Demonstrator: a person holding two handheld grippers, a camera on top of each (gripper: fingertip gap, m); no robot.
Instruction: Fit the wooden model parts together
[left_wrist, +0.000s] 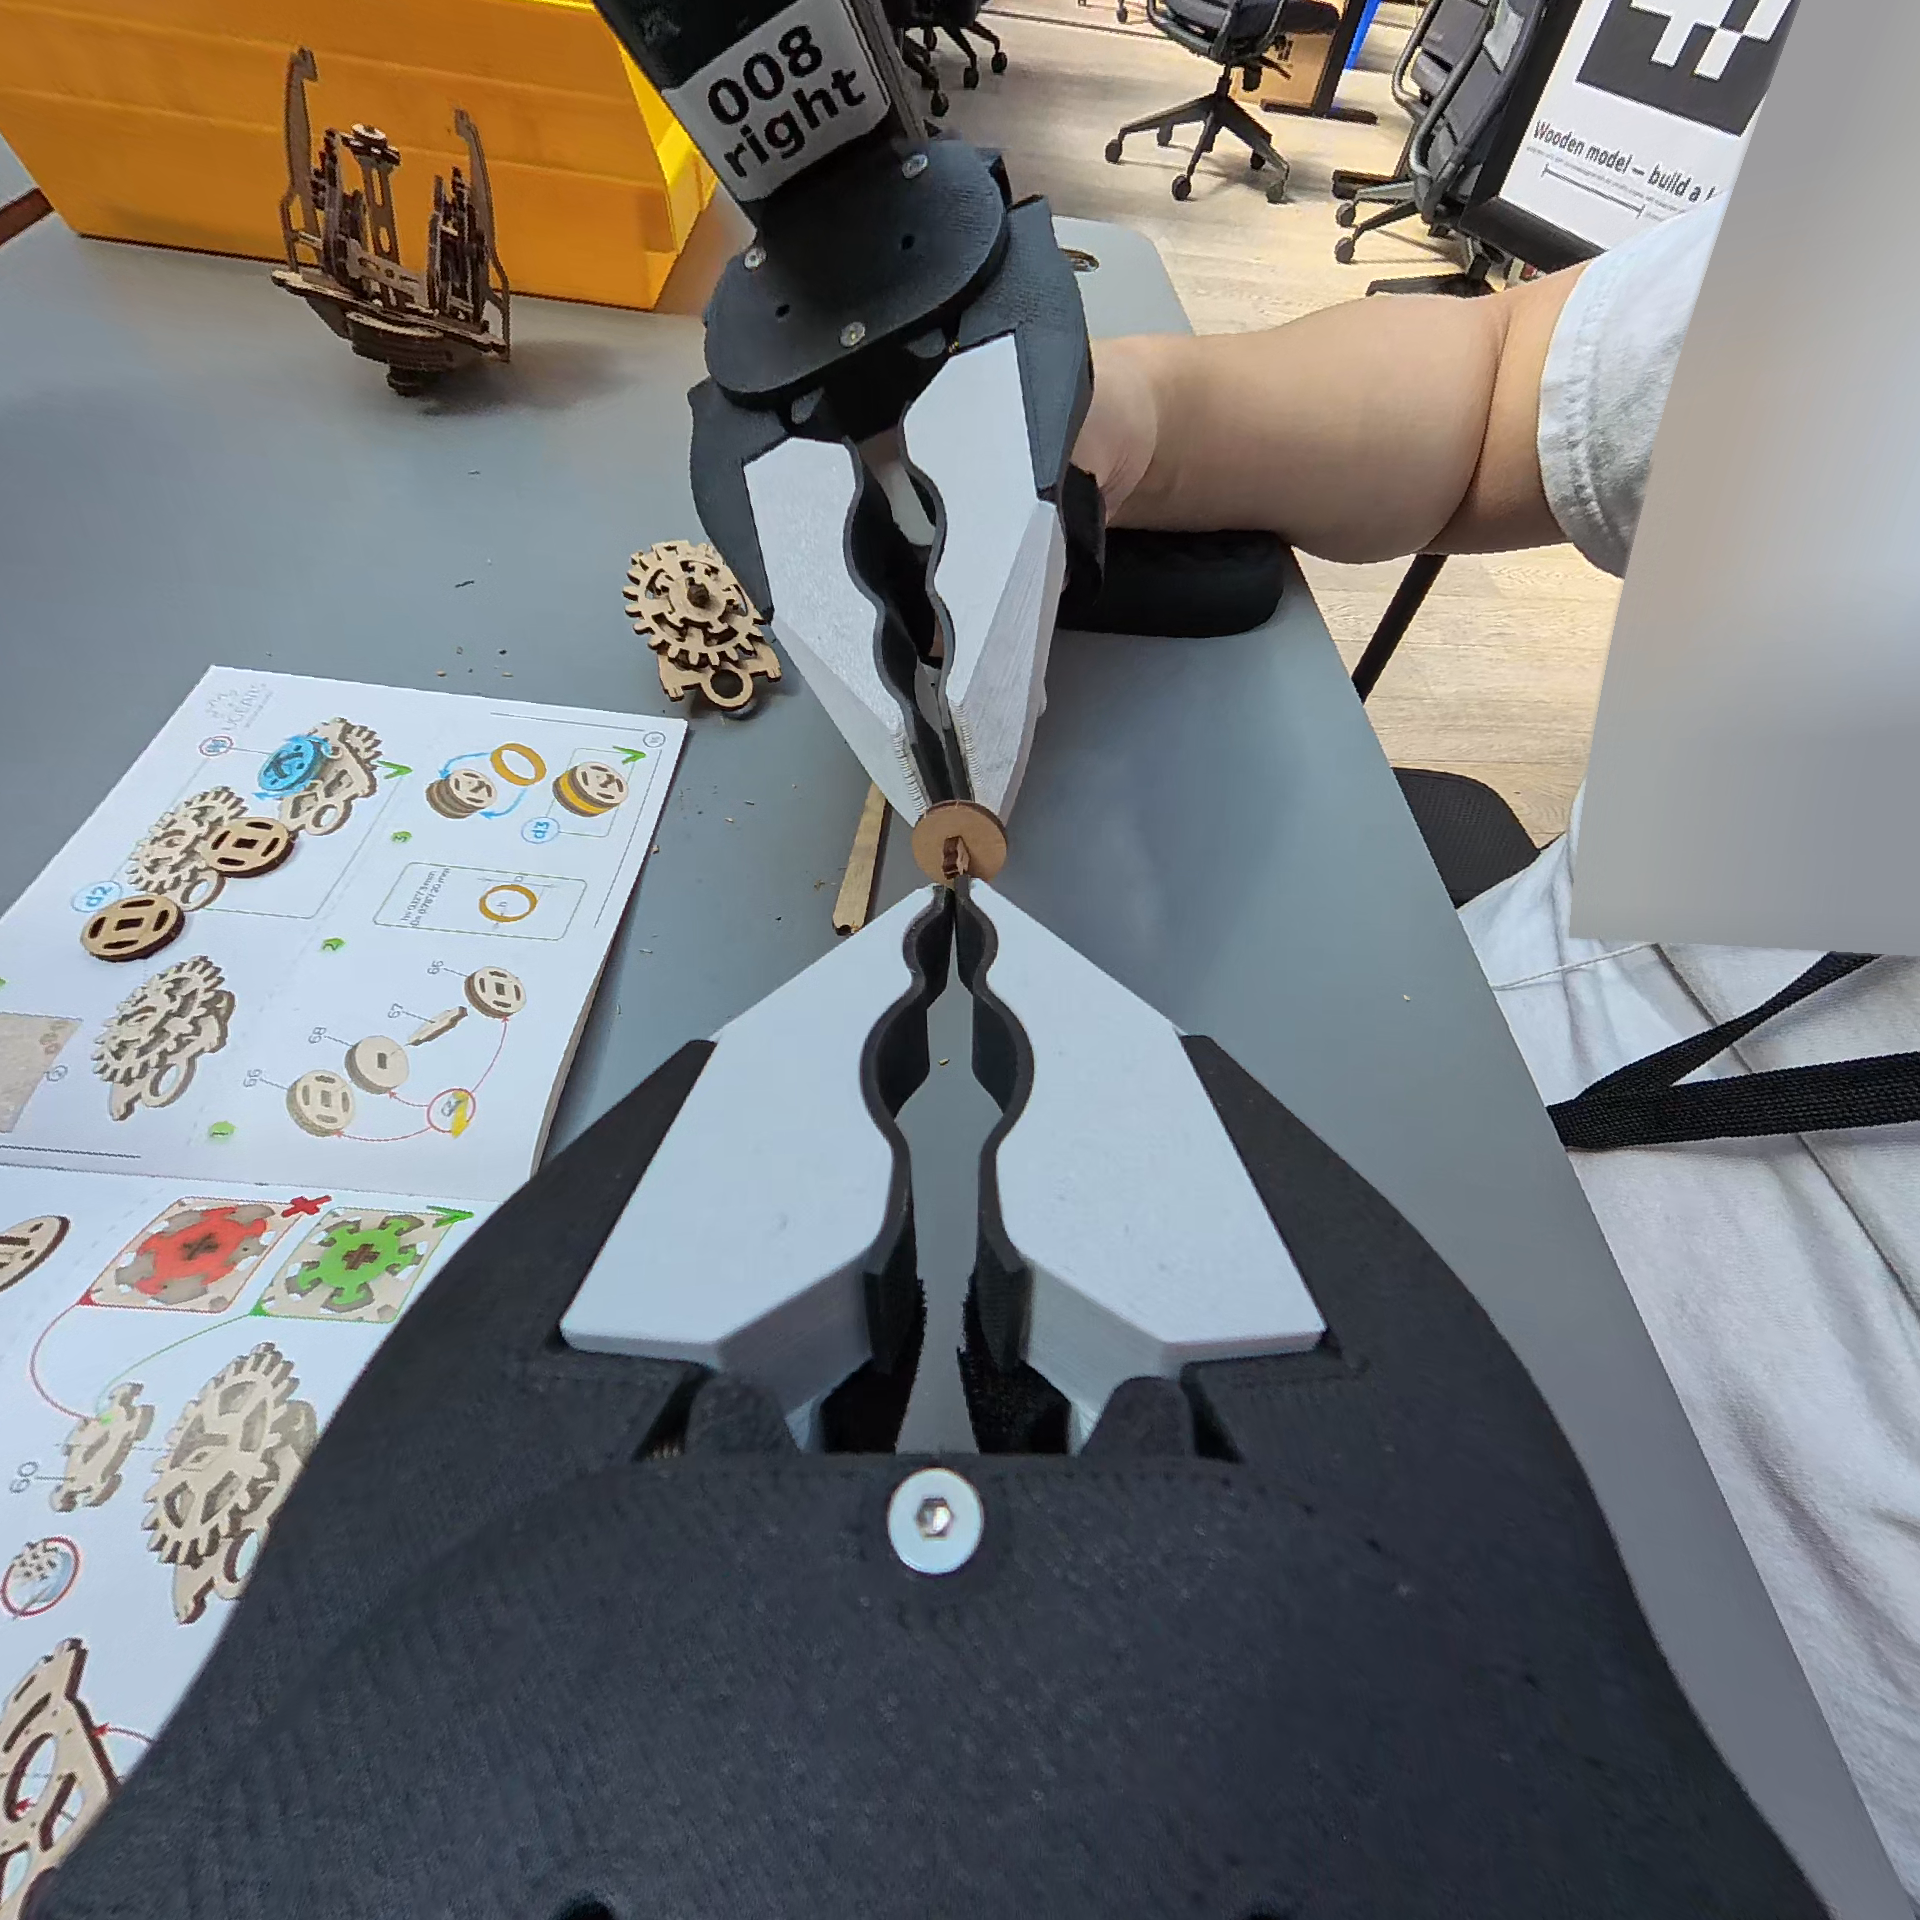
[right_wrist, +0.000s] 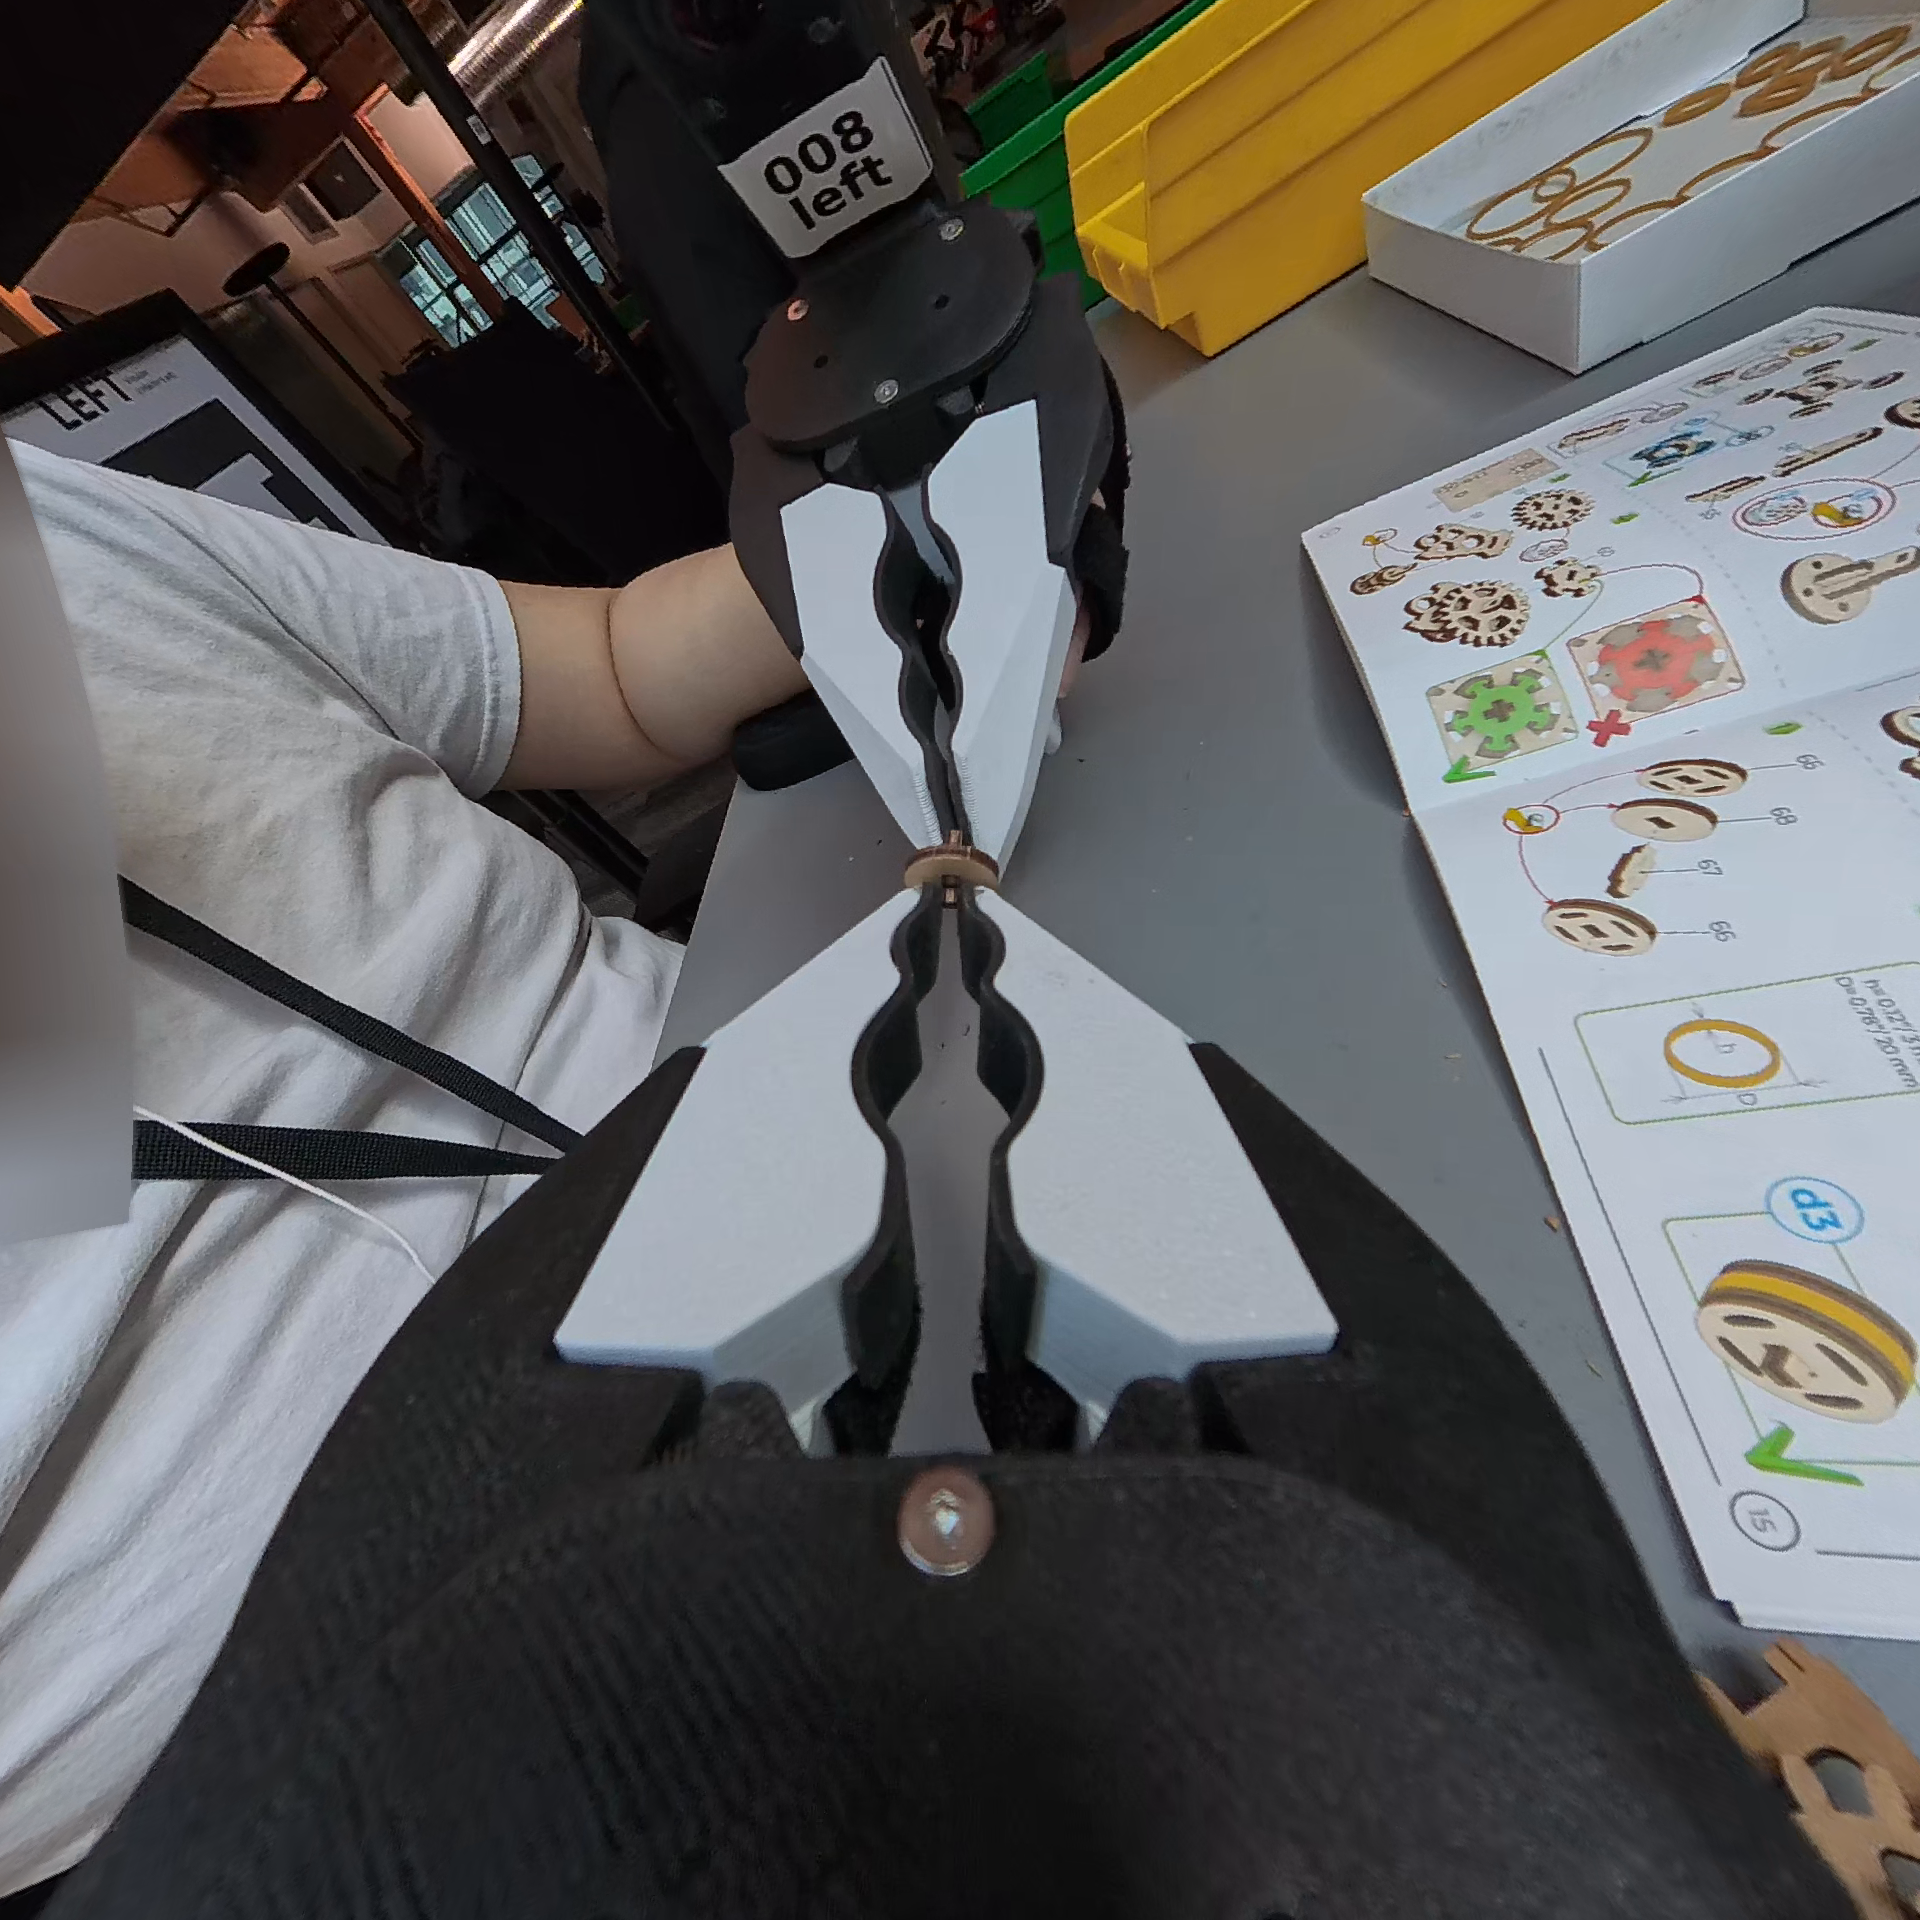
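Both grippers meet tip to tip above the grey table (left_wrist: 1195, 831), near its right edge in the left wrist view. Left gripper (left_wrist: 951, 902) has its jaws drawn nearly together at the tips, pinching a thin wooden peg (left_wrist: 951, 860) that pokes into the centre of a small round wooden disc (left_wrist: 958, 840). Right gripper (left_wrist: 943, 795), coming in from the far side, has its jaws closed on the disc's upper edge. In the right wrist view the disc (right_wrist: 948, 869) shows edge-on, thin and flat, sitting between the right gripper (right_wrist: 951, 902) and the left gripper (right_wrist: 954, 821), touching both sets of tips.

Disc: pale laser-cut plywood, round, darker burnt rim, small slot in the middle where the peg sits. Peg: short, narrow, same pale wood; most of it is hidden by the tips.

Fingers are white plastic wedges with wavy black inner pads, on textured black bodies with a silver bolt.

Left of the grippers: an open instruction booklet (left_wrist: 312, 935), glossy white paper with printed gear drawings. A loose slotted wooden disc (left_wrist: 133, 927) lies on it. A pale wooden gear assembly (left_wrist: 701, 623) sits on the table beyond it, a thin wooden stick (left_wrist: 860, 857) just beside the booklet. Far left: a dark wooden model (left_wrist: 390, 239) in front of a yellow plastic bin (left_wrist: 582, 125). A white tray of punched plywood sheets (right_wrist: 1621, 197) shows in the right wrist view.
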